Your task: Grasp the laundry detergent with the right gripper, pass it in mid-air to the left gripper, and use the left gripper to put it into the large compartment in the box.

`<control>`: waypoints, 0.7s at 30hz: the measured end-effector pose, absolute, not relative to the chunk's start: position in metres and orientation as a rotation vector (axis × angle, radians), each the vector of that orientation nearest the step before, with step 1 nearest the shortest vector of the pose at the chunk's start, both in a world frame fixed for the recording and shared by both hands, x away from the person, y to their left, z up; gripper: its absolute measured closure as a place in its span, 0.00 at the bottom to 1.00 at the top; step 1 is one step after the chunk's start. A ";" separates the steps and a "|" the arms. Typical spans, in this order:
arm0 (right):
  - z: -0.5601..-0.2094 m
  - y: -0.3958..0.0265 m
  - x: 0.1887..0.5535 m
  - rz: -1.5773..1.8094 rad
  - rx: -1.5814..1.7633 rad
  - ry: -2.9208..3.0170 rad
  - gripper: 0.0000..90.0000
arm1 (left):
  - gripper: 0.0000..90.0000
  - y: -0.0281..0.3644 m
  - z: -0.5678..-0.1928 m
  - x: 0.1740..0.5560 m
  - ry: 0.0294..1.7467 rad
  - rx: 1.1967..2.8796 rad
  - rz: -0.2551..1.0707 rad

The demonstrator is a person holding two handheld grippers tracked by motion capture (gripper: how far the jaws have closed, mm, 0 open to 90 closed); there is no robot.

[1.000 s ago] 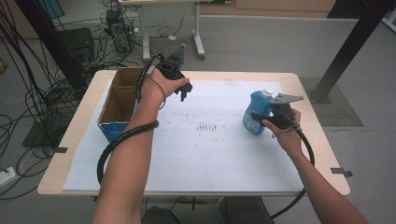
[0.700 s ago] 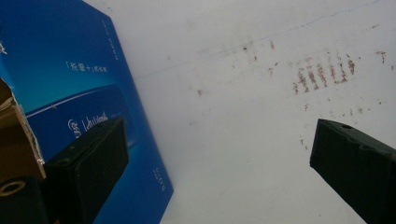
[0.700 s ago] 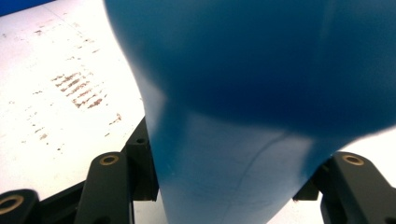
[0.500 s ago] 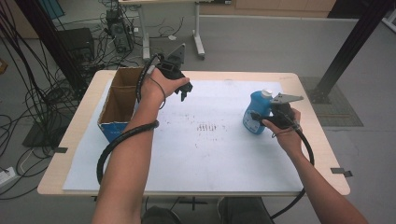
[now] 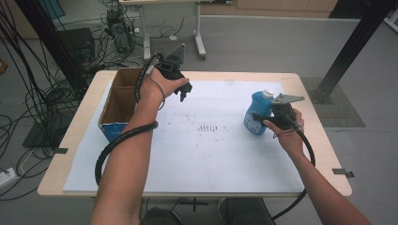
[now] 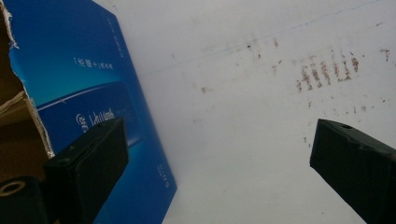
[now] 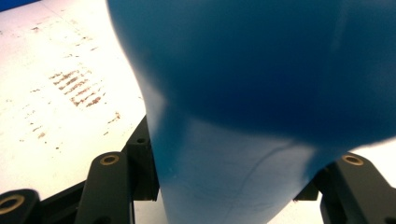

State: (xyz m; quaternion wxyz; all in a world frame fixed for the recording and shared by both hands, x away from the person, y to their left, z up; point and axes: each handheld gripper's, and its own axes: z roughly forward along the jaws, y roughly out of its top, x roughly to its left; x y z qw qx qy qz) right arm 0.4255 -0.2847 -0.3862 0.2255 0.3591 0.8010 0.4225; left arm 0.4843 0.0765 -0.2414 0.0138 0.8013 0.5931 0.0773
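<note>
While the right gripper [image 5: 261, 117] clamps the blue bottle [image 5: 256, 112], the step in hand reads as carrying that bottle toward the cardboard box [image 5: 121, 101], which sits open-topped at the far left of the white sheet [image 5: 211, 159]. The bottle is well apart from the box, on the opposite side of the sheet, with the patch of reddish-brown marks [image 5: 206, 127] between them.

Judgement on doing it well: keep the bottle upright, lift it clear of the sheet before travelling, and cross above the marks rather than dragging. Approach the box from above so the base clears its near wall. The grip sits on the body below the white cap [image 5: 268, 93]; a slip or tilt seems the main risk.

Right gripper: jaws pressed against both sides of the bottle, as the right gripper view shows with blue plastic [image 7: 261, 116] between them.

Left gripper [image 5: 183, 93]: jaws wide apart, holding nothing, hovering just beside the box's blue side [image 6: 93, 93] over bare sheet.
</note>
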 end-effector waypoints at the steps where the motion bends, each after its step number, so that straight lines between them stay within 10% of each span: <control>1: -0.386 -0.285 0.426 1.167 0.989 2.209 0.46 | 0.06 0.077 -0.241 0.484 1.846 2.495 0.241; 21: -0.386 -0.285 0.426 1.168 0.991 2.207 0.46 | 0.06 0.076 -0.234 0.481 1.842 2.484 0.259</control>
